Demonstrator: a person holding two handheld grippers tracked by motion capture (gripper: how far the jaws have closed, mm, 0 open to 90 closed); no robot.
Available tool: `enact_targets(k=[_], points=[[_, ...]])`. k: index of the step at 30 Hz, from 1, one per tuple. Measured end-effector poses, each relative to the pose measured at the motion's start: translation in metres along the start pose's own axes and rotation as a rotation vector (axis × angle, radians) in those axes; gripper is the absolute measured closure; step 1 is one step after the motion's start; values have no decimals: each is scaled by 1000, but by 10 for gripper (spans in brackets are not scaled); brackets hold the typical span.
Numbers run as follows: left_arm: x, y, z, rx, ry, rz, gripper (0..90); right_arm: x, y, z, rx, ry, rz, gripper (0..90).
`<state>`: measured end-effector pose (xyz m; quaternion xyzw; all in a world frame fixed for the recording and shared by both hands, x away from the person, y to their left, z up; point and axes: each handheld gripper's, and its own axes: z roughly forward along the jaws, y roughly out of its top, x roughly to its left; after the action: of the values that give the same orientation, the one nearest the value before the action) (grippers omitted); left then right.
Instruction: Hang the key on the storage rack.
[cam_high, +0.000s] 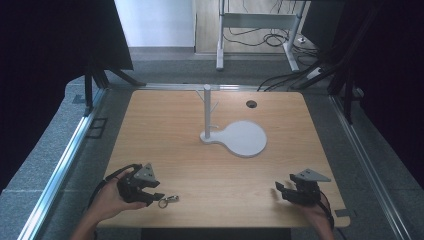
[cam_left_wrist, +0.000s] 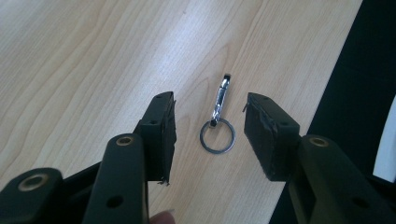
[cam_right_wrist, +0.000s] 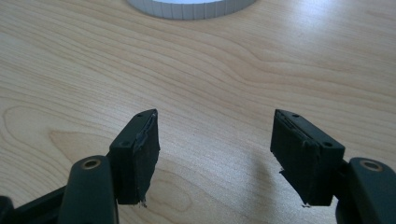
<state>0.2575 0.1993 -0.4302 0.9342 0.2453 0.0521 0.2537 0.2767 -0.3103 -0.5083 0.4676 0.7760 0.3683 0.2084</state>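
A small metal keyring with a snap clip (cam_high: 168, 200) lies flat on the wooden table near its front edge, at the left. My left gripper (cam_high: 154, 191) is open just left of it; in the left gripper view the keyring (cam_left_wrist: 218, 126) lies between the two open jaws, untouched. My right gripper (cam_high: 278, 189) rests open at the front right with bare wood between its jaws (cam_right_wrist: 215, 154). A white stand (cam_high: 207, 112) with a thin post, small side pegs and a round flat base (cam_high: 245, 138) is at the table's middle.
The table's front edge (cam_left_wrist: 303, 126) runs close beside the keyring. A round cable hole (cam_high: 251, 104) sits at the back right of the table (cam_high: 165, 125). The stand's white base rim (cam_right_wrist: 191, 7) lies ahead of my right gripper. Metal rails flank the table.
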Motion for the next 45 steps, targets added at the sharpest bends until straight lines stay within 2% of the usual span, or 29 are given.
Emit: enact_targets(k=[1,7,9,14,15,16,17,23,34,39,43,45], points=[[0,2,2,21,3,9,539,0,0,0,4,2,0,330],[0,10,6,67,-7,29,538,1,0,0,9,10,3,328],[-1,14,8,89,-7,48,534,1,0,0,12,10,1,327],[-5,19,13,112,-12,66,535,1,-1,1,17,11,4,326],[-4,22,17,141,-13,79,541,0,-2,1,20,9,3,326],[-4,22,17,141,-13,79,543,0,-2,1,20,9,3,326],[-3,23,21,169,-17,88,545,0,-2,1,22,8,1,326],[-3,24,32,224,-30,107,567,1,-2,0,22,4,-3,325],[-4,27,47,264,-38,132,649,3,-3,2,27,-5,-10,325],[-4,27,54,293,-40,138,659,2,-3,2,23,-11,-11,325],[-4,28,58,298,-42,142,666,2,-3,1,21,-12,-11,325],[-5,27,63,307,-45,149,697,3,-3,1,22,-12,-12,326]])
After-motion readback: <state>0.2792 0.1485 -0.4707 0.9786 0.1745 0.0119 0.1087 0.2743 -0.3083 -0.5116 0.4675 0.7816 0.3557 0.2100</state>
